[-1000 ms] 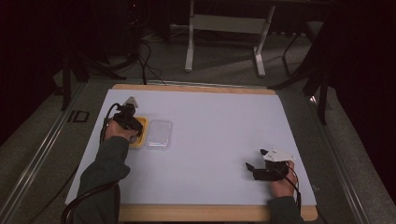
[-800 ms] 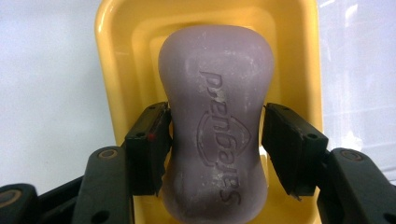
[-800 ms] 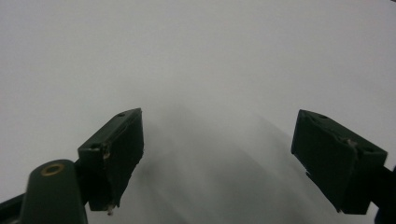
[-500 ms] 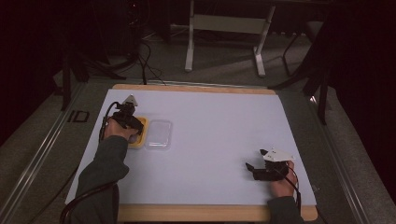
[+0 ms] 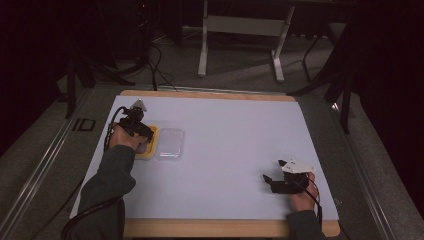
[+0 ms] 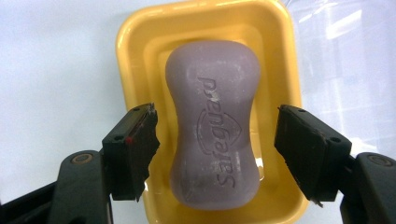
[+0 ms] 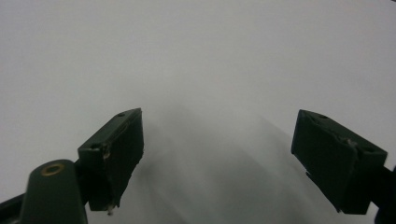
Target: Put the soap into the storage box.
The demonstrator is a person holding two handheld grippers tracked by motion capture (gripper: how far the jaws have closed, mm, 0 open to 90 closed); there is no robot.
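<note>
A purple soap bar with embossed lettering lies in a yellow dish. My left gripper points down over it, one jaw on each side of the bar. The jaws have just been opening, and a gap shows between each pad and the soap, so the gripper is open and the bar rests in the dish. In the high view the left gripper hangs over the yellow dish at the table's left. My right gripper sits near the front right, open, with bare white table between its jaws.
A clear plastic lid lies flat just right of the yellow dish. The white table top has a wooden edge at front and back. Dark floor, cables and a metal stand lie beyond the far edge.
</note>
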